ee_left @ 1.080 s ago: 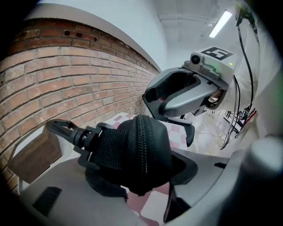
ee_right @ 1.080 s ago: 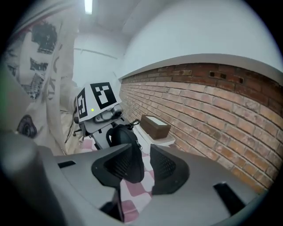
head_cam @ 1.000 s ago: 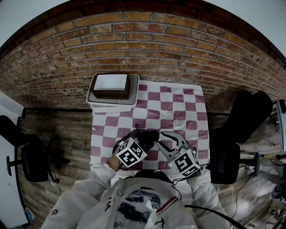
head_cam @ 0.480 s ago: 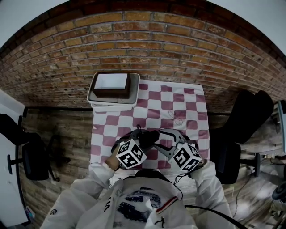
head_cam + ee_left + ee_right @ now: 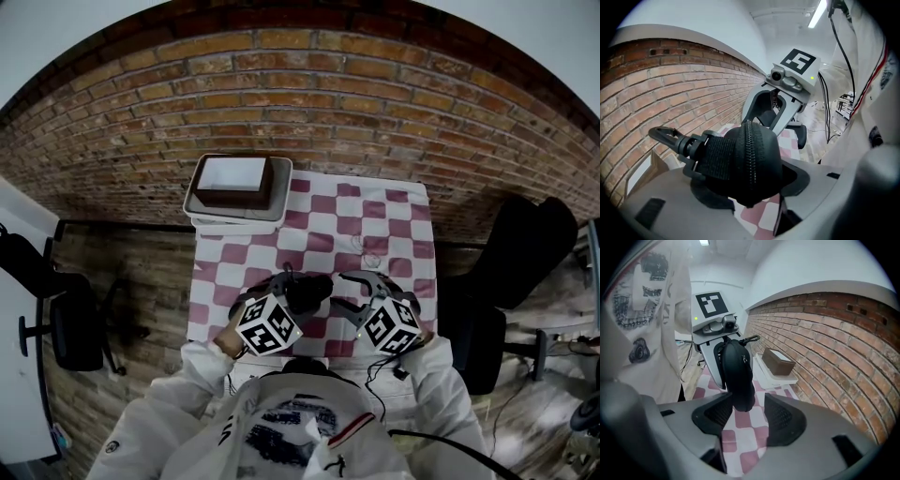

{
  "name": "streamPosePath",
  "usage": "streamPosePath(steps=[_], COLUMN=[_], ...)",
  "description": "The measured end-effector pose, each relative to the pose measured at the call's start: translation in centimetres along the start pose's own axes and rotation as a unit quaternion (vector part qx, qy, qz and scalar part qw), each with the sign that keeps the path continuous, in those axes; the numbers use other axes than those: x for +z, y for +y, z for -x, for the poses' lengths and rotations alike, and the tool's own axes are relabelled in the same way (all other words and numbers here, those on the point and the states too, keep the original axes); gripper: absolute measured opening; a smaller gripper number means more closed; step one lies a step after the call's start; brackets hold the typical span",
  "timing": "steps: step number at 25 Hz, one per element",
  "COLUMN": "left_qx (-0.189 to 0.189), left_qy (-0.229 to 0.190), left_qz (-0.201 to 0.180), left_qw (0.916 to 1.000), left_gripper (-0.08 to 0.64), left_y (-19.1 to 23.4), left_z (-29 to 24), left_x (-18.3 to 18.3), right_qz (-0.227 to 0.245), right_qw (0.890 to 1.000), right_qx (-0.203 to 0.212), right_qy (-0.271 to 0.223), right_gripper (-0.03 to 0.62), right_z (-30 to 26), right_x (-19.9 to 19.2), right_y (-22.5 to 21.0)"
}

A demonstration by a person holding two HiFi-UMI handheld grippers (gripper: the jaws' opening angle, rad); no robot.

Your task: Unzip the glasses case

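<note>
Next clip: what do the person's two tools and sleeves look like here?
Both the left tool and the right tool have pale grey bodies with dark, ribbed pads. Each carries a white cube printed with black square markers: the left cube and the right cube. A thin black cable runs beside the right one. The person wears white sleeves.
</note>
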State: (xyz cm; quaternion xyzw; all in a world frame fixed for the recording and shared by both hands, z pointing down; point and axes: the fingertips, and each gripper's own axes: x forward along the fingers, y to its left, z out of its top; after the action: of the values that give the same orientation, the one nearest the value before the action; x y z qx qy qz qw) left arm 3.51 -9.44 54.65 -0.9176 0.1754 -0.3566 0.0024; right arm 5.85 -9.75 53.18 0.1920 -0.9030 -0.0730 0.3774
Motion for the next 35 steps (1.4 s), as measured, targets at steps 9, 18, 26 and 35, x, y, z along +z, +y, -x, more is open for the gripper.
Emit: streamPosePath(steps=[9,18,26,35], left_qx=[0.018,0.033,0.041,0.035], left_qy=[-0.008,-0.029,-0.063,-0.076], left_qz=[0.023,0.043,0.063,0.054], left_qw=[0.9996,0.9981,0.9952,0.9951], left_gripper=[0.245,0.245,0.245,0.245], left_y=[-0.4,-0.9,-1.0,-1.8], left_z=[-0.2,-0.1,0.1,0.4], left_x=[1.1,2.8,5.0,6.2], right_qz=[0.003,-0.039,-0.099,-0.107], right_qw=[0.999,0.995,0.987,0.982], right_qx=[-0.024,-0.082,-0.099,-0.123], right_qy=[-0.025,-0.048,-0.078,-0.095], right_gripper=[0.15,0.017,0.014,0.014], right_z=[0.8,1.3,2.3,3.6], right_x=[-0.3,-1.9,-3.0,-2.9], right_y=[-1.4,-2.9,-3.7,-4.7])
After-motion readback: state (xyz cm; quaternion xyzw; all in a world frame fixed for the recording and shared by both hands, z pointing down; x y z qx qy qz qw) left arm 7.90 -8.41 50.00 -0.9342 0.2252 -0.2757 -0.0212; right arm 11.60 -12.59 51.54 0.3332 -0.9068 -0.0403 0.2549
